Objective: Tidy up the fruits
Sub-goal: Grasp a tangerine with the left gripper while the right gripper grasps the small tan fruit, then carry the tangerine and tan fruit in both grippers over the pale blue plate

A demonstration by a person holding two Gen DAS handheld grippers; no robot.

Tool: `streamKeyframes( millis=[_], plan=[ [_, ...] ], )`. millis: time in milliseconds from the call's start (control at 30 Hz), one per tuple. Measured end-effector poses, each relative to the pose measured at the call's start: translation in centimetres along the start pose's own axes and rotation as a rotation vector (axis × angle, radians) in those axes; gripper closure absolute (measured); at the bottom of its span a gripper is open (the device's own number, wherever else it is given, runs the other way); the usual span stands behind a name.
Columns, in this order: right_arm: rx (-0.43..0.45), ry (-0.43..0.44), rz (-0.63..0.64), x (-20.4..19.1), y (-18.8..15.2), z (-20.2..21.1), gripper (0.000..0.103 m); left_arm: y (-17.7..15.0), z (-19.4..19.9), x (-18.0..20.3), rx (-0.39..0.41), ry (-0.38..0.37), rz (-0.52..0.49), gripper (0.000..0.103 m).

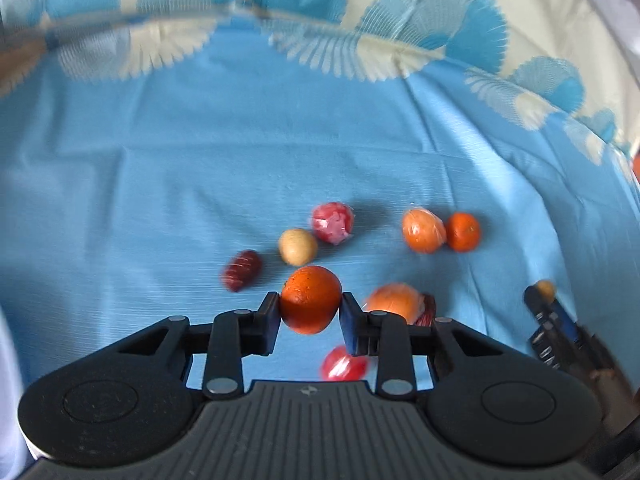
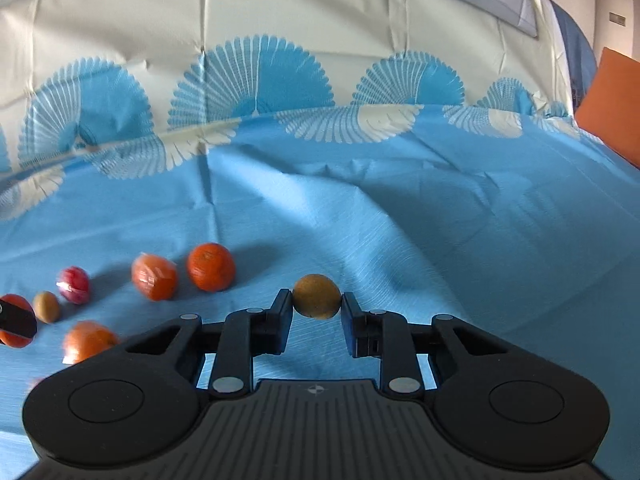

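Two grippers each carry one fruit above a blue cloth (image 1: pixel 160 184) scattered with more fruit. The left gripper (image 1: pixel 310 314) has its jaws closed on an orange (image 1: pixel 310 299), pinched at its widest part between the two blue pads, which seems a sensible hold for a round thing that could roll free. The right gripper (image 2: pixel 316 312) likewise clamps a small brown fruit (image 2: pixel 316 295) at the very tips of its fingers, a shallow grip that looks easy to lose. Both tools point forward and slightly down over the cloth, held level, with their loads apparently lifted clear of the surface. Below the left gripper lie a tan fruit (image 1: pixel 298 246), a dark red ribbed fruit (image 1: pixel 242 270) and a red fruit in clear wrap (image 1: pixel 333 223), close together; farther right sit a wrapped orange (image 1: pixel 423 230) touching a bare orange (image 1: pixel 463 231). Another wrapped orange (image 1: pixel 394 302) and a red fruit (image 1: pixel 343 364) are partly hidden behind the fingers. A clear curved rim (image 1: pixel 120 20) at the top of the left view may be a bowl, probably where the fruit belongs, though that is only a judgement. Most fruit remains loose, so the sorting appears to be at an early stage. An orange cushion (image 2: pixel 612 108) sits at the far right edge.
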State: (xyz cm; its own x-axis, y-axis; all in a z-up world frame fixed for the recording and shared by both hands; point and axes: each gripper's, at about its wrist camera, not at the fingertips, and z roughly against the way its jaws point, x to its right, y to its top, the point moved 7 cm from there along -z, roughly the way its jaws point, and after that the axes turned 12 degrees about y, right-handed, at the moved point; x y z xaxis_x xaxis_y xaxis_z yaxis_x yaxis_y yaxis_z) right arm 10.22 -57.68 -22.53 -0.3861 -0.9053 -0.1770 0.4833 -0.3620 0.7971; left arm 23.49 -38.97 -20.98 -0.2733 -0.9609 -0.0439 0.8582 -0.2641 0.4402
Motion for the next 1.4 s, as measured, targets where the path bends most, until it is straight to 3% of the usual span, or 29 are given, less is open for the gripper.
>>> streamKeyframes(
  millis=[167, 367, 500, 633, 767, 967, 1400],
  plan=[
    [0.062, 0.059, -0.005, -3.2, 0.9, 5.8, 0.075, -2.0, 6.1, -4.0, 0.117, 0.018, -0.046, 0.068],
    [0.101, 0.194, 0.087, -11.0, 0.9, 13.3, 0.075, -5.2, 14.2, -9.9, 0.223, 0.052, -0.046, 0.068],
    [0.071, 0.303, 0.127, -16.5, -0.2, 17.5, 0.075, -8.2, 19.4, -14.1, 0.280, 0.077, -0.042, 0.068],
    [-0.001, 0.423, 0.141, -21.6, -2.4, 20.8, 0.075, -11.6, 23.0, -18.1, 0.286, 0.082, -0.007, 0.068],
    [-0.070, 0.495, 0.172, -25.9, -4.8, 23.7, 0.075, -15.0, 25.3, -21.5, 0.283, 0.089, 0.028, 0.068],
    [-0.084, 0.540, 0.256, -30.4, -6.8, 28.2, 0.075, -18.9, 27.5, -25.6, 0.306, 0.108, 0.068, 0.068],
    [-0.112, 0.555, 0.373, -35.1, -8.8, 31.6, 0.075, -21.0, 30.0, -30.5, 0.362, 0.114, 0.151, 0.068]
  ],
)
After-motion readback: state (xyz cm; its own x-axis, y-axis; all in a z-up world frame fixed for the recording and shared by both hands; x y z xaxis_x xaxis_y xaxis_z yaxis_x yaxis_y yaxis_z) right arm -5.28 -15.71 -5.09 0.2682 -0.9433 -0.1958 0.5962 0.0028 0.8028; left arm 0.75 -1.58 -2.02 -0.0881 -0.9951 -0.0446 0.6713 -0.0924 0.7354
